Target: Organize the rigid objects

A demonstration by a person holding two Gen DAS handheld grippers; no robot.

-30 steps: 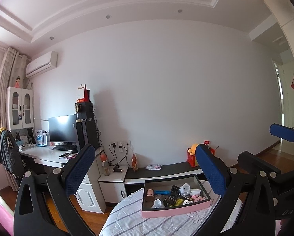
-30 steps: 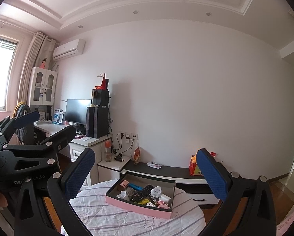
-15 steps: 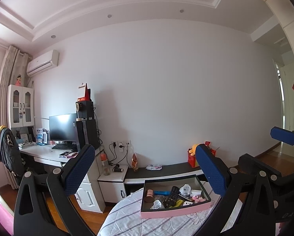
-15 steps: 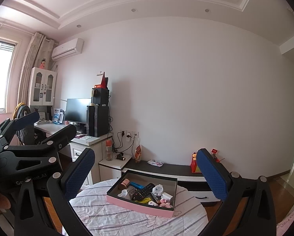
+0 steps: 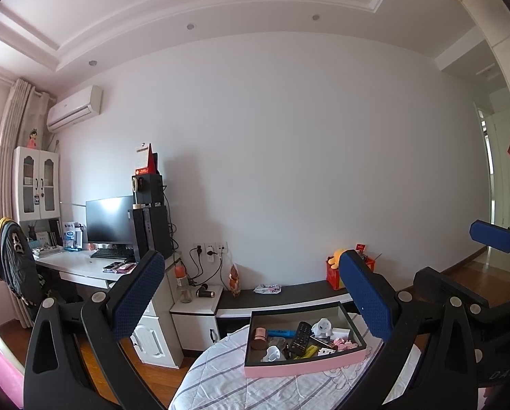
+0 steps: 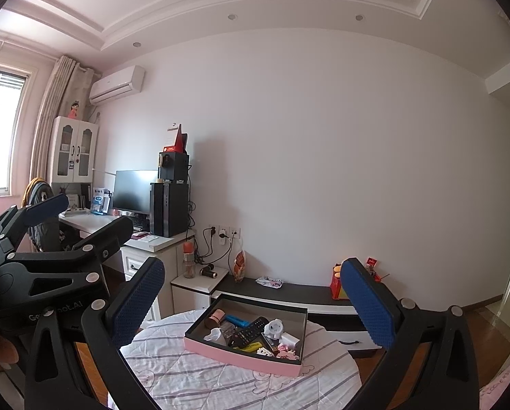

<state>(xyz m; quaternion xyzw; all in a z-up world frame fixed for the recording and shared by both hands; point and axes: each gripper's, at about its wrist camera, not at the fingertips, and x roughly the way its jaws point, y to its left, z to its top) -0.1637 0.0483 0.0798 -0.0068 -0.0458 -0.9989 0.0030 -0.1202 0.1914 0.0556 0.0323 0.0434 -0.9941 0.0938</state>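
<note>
Pink-walled shallow box [image 5: 302, 369] on a round bench [image 5: 220, 382] under a striped quilted cover, low in the left wrist view, well ahead of the left tongs [image 5: 251, 294]. Left tongs spread wide, holding nothing. Inside the box, jumbled and touching: black remote [image 5: 301, 333], blue marker-like stick [image 5: 281, 333], brown round tin [image 5: 259, 335], white cup [image 5: 272, 353], small white toy [image 5: 321, 326]. Right tongs visible at the far right, also parted.

Right wrist view: same box [image 6: 244, 358] seen corner-on, right tongs [image 6: 253, 294] wide apart and empty, well short of it. Remote [image 6: 248, 335] near the middle, tin [image 6: 215, 317] at the back left corner.

Likely all light, hard and stiff; smooth plastic probably slippery. Best gripped across the remote's narrow width or the tin's sides. Cup possibly fragile, so gentle squeeze advised.
</note>
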